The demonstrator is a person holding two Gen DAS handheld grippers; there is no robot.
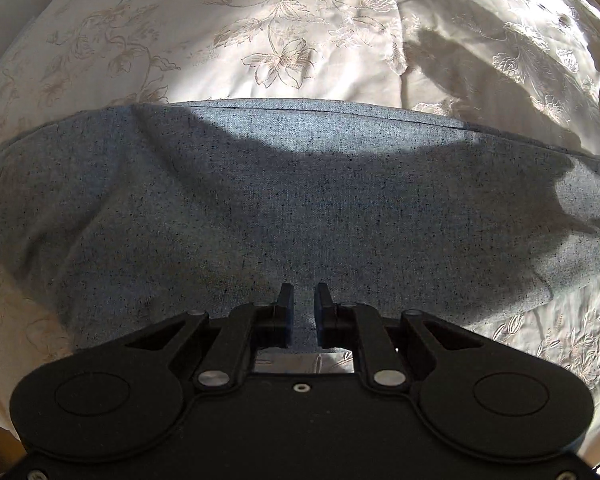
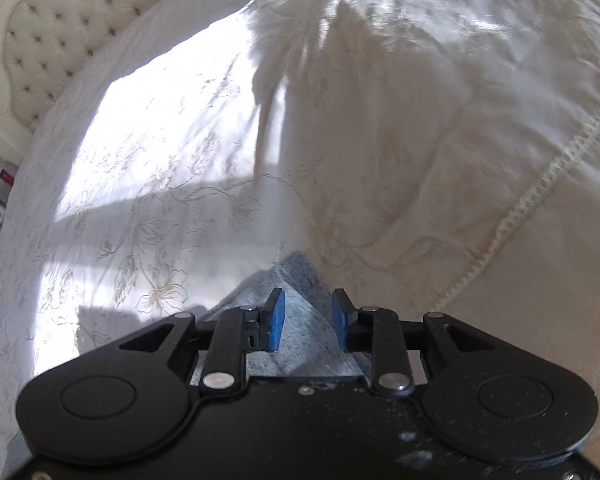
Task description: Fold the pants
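Your left gripper (image 1: 304, 300), jaws narrowly apart and empty, hangs over the pants (image 1: 284, 208), lying left-to-right; your right gripper (image 2: 308, 312), wide, straddles a corner untouched.

the left gripper (image 1: 304, 296) is pointed steeply downward, its two fingers (image 1: 286, 300) set a narrow gap apart — nothing is pinched between them. the right gripper (image 2: 308, 304) is also angled down, its blue-padded fingers (image 2: 278, 320) held wider apart — no cloth is clamped by the pads. no hand or sleeve can be seen in either view.
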